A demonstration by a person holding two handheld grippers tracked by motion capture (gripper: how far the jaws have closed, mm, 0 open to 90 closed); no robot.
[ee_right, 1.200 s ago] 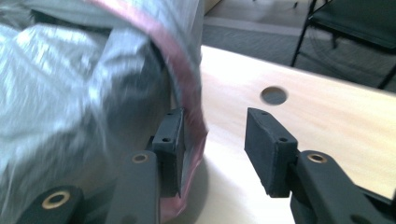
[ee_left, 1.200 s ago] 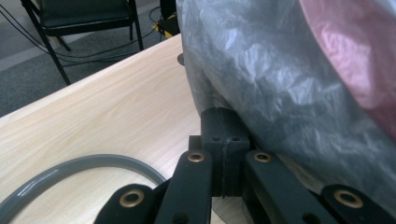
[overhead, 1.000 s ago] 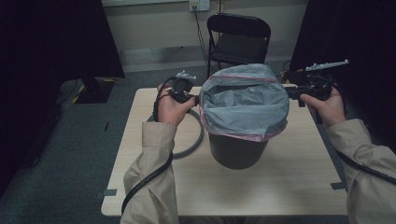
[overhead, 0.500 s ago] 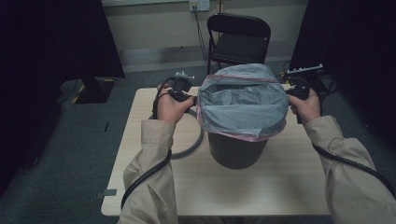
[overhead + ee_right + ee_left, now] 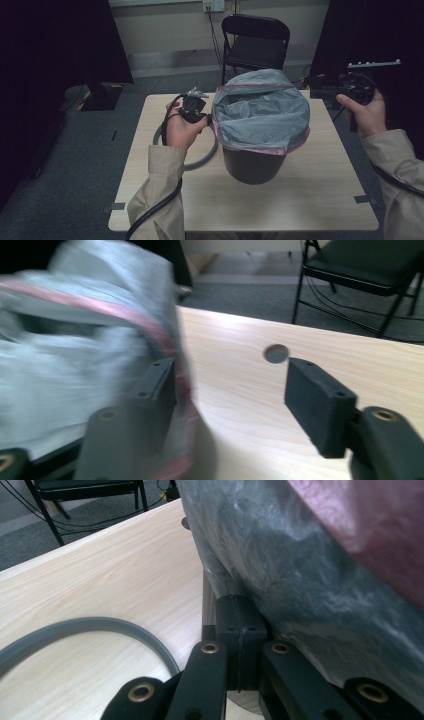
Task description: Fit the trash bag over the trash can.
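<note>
Left gripper view shows left tool (image 5: 240, 625) clamped on bag (image 5: 310, 580); right tool (image 5: 240, 395) gapes.

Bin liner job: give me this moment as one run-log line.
left gripper: shut, at bin liner edge | right gripper: open, off the liner | bin: upright on table | grey ring: beside bin

a plain lab or office room: grey carpet floor (image 5: 75, 165), folding chair (image 5: 255, 42), wall outlet (image 5: 213, 5), dark curtains (image 5: 55, 45).
</note>
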